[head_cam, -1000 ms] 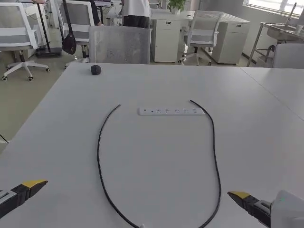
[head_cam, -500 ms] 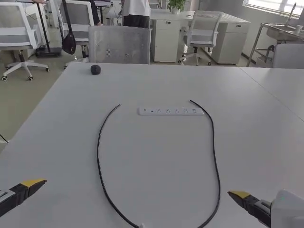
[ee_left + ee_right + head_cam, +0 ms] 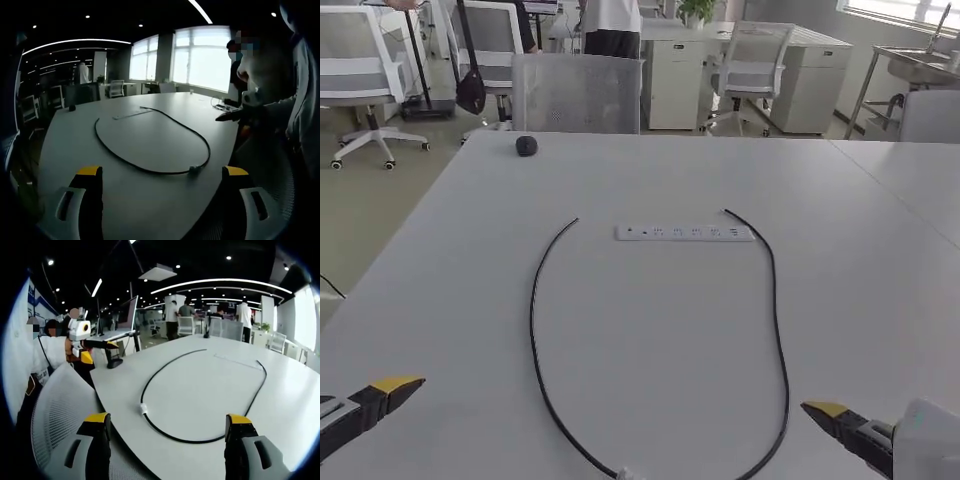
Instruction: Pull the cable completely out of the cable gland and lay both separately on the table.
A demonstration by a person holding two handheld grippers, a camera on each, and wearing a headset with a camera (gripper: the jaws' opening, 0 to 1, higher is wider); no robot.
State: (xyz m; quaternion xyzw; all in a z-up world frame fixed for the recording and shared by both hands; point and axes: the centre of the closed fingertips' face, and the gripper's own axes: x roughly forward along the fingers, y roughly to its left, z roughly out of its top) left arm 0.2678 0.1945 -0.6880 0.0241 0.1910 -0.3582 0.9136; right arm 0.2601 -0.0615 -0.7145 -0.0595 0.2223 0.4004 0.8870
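Left tool (image 3: 162, 171) and right tool (image 3: 168, 418) both empty, jaws wide. Clamp gland (image 3: 143, 410) with one, pinch cable (image 3: 533, 330) just beside it, pull straight along tabletop (image 3: 660, 340).

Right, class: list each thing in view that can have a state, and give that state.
cable, looped on the table, not yet pulled out.
cable gland, threaded on the cable.
left gripper, open, empty.
right gripper, open, empty.
power strip, nothing plugged in.
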